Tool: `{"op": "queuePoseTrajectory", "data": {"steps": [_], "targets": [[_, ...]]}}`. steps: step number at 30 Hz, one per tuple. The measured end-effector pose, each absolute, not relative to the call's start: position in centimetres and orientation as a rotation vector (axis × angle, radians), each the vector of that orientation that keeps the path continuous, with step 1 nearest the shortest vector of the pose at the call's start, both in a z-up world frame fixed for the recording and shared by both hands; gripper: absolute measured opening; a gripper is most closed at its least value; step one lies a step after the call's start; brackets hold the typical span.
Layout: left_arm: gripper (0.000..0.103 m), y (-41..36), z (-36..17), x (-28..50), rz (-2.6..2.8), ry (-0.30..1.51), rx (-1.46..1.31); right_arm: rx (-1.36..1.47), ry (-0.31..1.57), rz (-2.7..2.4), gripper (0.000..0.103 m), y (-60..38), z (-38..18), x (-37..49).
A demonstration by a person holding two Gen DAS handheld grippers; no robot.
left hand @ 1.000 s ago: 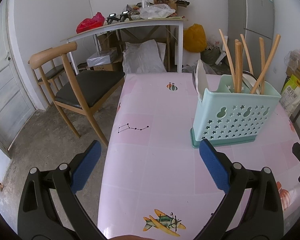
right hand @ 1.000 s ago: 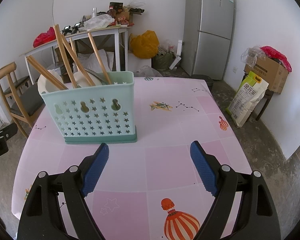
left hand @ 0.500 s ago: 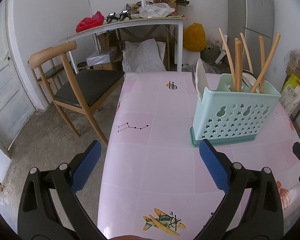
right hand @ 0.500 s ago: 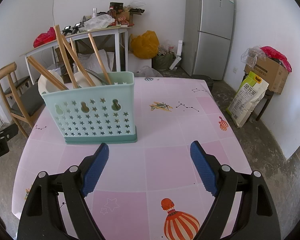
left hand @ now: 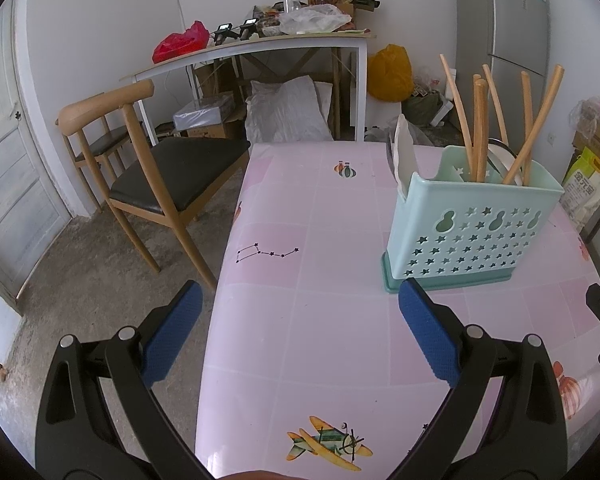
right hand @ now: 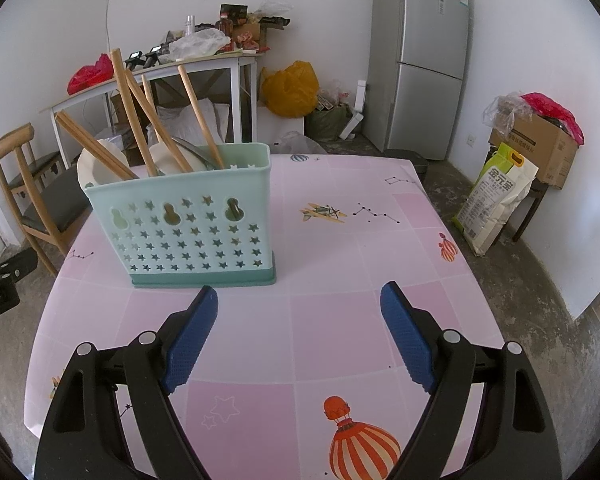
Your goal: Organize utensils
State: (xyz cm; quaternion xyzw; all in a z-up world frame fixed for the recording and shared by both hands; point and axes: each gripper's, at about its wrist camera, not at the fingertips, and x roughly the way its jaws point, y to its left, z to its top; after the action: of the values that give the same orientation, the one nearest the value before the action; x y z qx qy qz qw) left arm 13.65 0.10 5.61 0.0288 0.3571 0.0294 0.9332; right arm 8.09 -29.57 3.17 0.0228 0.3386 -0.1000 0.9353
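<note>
A pale green utensil holder (left hand: 472, 232) (right hand: 188, 224) with star cut-outs stands upright on the pink table (left hand: 320, 320) (right hand: 340, 248). Several wooden-handled utensils (left hand: 480, 124) (right hand: 136, 120) and white spoon-like pieces (right hand: 100, 160) stick out of its top. My left gripper (left hand: 300, 316) hovers open over the table's left edge, the holder just beyond its right finger. My right gripper (right hand: 296, 320) is open above the near table, the holder ahead of its left finger. Nothing lies between either pair of pads.
A wooden chair (left hand: 148, 168) stands left of the table. Behind are a cluttered white side table (left hand: 260, 44), a yellow bag (right hand: 292, 88) and a grey fridge (right hand: 424, 60). A rice sack (right hand: 496, 196) and a cardboard box (right hand: 540, 140) sit at the right.
</note>
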Motion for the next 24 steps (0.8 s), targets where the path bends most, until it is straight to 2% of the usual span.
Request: {"op": "queuePoseTrajectory", "data": {"steps": [24], "targets": [[0.095,0.34,5.46,13.56,0.058,0.735,0.056,0.048,0.691,-0.201,0.081,-29.44,3.5,8.04]]}}
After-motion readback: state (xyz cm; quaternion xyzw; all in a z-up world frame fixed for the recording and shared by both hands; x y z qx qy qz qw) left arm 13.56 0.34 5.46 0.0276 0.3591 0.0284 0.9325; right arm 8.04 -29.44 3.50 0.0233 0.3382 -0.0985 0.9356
